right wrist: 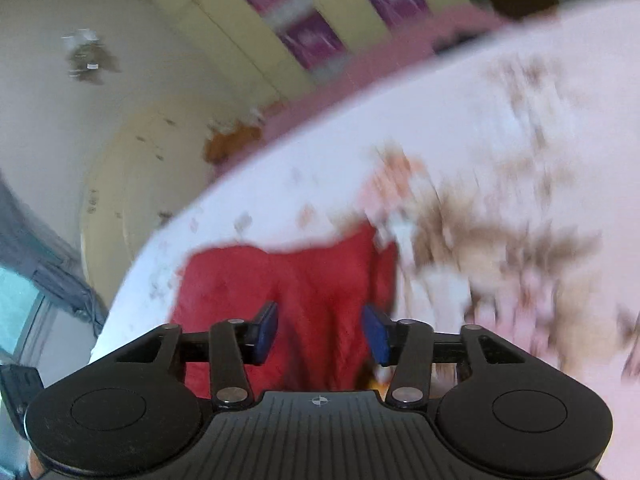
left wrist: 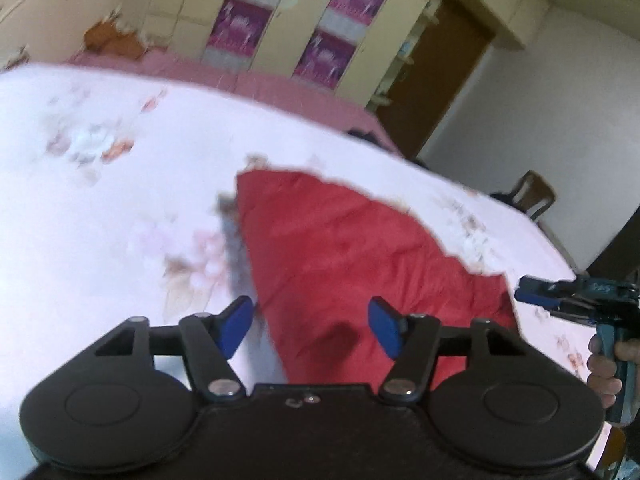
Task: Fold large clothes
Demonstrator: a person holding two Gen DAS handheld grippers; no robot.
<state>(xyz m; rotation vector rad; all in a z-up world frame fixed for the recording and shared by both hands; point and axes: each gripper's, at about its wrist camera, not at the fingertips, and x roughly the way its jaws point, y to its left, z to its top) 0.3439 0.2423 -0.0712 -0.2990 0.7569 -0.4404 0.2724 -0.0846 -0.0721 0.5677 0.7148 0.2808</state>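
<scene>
A red garment (left wrist: pixel 344 240) lies spread on a bed with a white floral sheet (left wrist: pixel 100 160). A grey strip shows along its left edge. My left gripper (left wrist: pixel 310 326) is open and empty, held above the garment's near left part. My right gripper (right wrist: pixel 320 330) is open and empty above the near edge of the red garment (right wrist: pixel 280 280). In the left wrist view the right gripper (left wrist: pixel 532 290) appears at the far right, held in a hand, just beyond the garment's right corner. Both views are blurred.
A pink bed edge (left wrist: pixel 256 80) runs along the far side. A cream wardrobe with purple posters (left wrist: pixel 340 28), a brown door (left wrist: pixel 440 80) and a wooden chair (left wrist: pixel 534 194) stand behind. A window with a grey curtain (right wrist: pixel 36 240) is on the left in the right wrist view.
</scene>
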